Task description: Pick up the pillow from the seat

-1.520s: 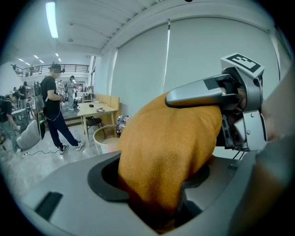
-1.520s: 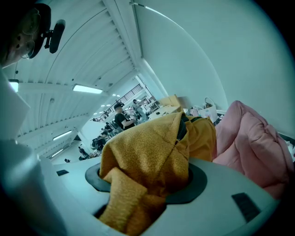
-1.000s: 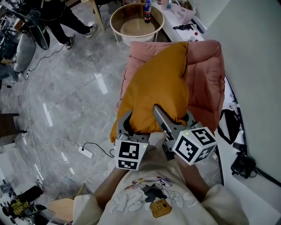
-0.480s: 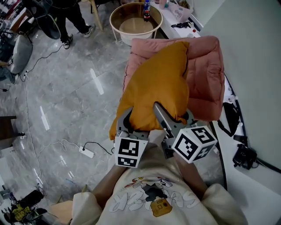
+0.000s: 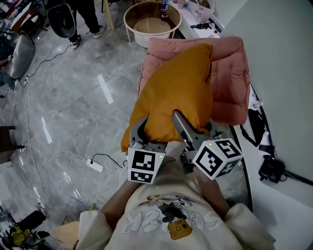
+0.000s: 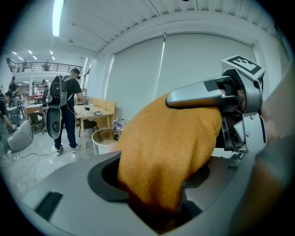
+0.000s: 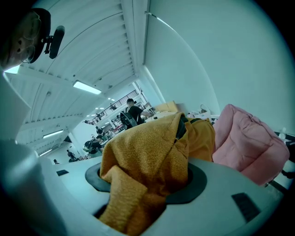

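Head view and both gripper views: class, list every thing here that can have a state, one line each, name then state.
pillow: gripped at its near edge by both grippers, overlapping the seat in the head view.
left gripper: shut on pillow.
right gripper: shut on pillow.
pink seat: partly hidden behind the pillow.
bottle: upright on the round table.

Mustard-yellow pillow hangs lifted above pink seat.
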`<state>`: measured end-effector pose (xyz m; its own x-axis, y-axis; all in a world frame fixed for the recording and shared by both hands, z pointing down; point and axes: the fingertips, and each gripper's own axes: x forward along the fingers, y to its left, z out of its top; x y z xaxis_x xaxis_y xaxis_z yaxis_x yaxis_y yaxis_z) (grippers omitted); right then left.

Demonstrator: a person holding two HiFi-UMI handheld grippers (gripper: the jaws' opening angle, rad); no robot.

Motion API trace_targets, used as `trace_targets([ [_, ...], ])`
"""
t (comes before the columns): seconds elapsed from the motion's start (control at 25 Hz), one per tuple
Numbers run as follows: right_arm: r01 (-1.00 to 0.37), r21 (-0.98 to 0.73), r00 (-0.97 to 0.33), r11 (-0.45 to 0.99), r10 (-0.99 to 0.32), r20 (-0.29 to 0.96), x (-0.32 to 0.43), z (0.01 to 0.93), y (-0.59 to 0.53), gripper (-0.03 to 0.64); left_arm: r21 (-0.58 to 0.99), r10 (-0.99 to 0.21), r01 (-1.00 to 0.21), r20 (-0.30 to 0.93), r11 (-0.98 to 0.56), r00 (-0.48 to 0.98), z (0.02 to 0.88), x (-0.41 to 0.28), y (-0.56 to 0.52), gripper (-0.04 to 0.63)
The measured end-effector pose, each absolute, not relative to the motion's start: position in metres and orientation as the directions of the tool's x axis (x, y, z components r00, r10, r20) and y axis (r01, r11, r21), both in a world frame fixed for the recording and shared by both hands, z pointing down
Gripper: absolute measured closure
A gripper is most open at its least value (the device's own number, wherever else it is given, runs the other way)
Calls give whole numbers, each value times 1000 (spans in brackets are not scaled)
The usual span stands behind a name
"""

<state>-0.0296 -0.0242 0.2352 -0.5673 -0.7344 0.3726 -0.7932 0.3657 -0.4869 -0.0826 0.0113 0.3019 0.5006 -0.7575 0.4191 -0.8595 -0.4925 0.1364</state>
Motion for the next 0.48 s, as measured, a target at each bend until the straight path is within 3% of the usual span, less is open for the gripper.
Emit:
trace_targets([
  [0.48,-816,-468,-525,340,-775,352,-46,224,29,327,139,-747,-834,385,-534,543,293,-100,61,308],
])
